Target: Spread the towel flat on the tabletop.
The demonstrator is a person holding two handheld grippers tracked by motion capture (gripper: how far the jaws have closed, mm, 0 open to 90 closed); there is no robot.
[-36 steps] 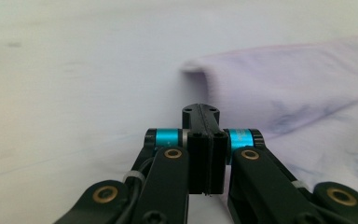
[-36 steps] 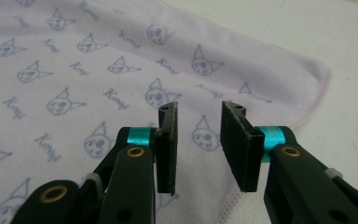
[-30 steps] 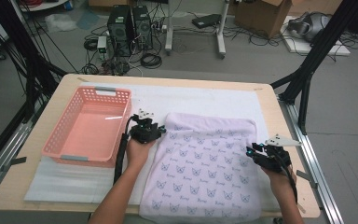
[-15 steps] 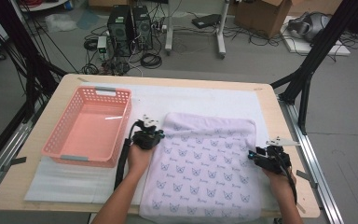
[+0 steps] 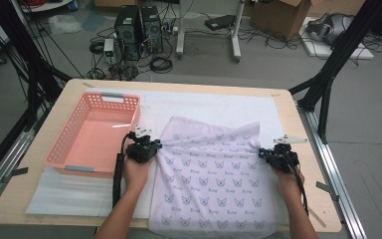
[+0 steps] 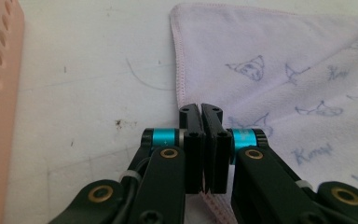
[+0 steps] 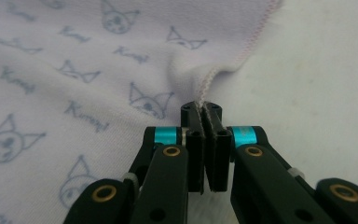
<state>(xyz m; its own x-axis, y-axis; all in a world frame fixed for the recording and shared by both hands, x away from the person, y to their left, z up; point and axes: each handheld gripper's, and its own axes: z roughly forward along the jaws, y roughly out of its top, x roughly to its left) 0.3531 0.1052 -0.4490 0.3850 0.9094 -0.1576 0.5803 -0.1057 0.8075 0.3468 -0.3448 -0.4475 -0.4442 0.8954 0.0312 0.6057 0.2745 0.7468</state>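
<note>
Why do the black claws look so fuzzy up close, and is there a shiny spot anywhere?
In the left gripper view the jaws sit too near the lens, so they blur, while the towel farther off stays sharper. The right gripper view is the same, with the towel's hem soft. In the high view, a small white glare streak lies on the basket floor.

Lilac cat-print towel (image 5: 211, 179) flat on table, side edges bunched inward.

A lilac towel (image 5: 211, 179) printed with small cat faces lies on the white-covered table (image 5: 298, 209). The left gripper (image 5: 155, 145) pinches its left edge and the right gripper (image 5: 262, 153) its right edge. A pink basket (image 5: 59, 152) stands left.
</note>
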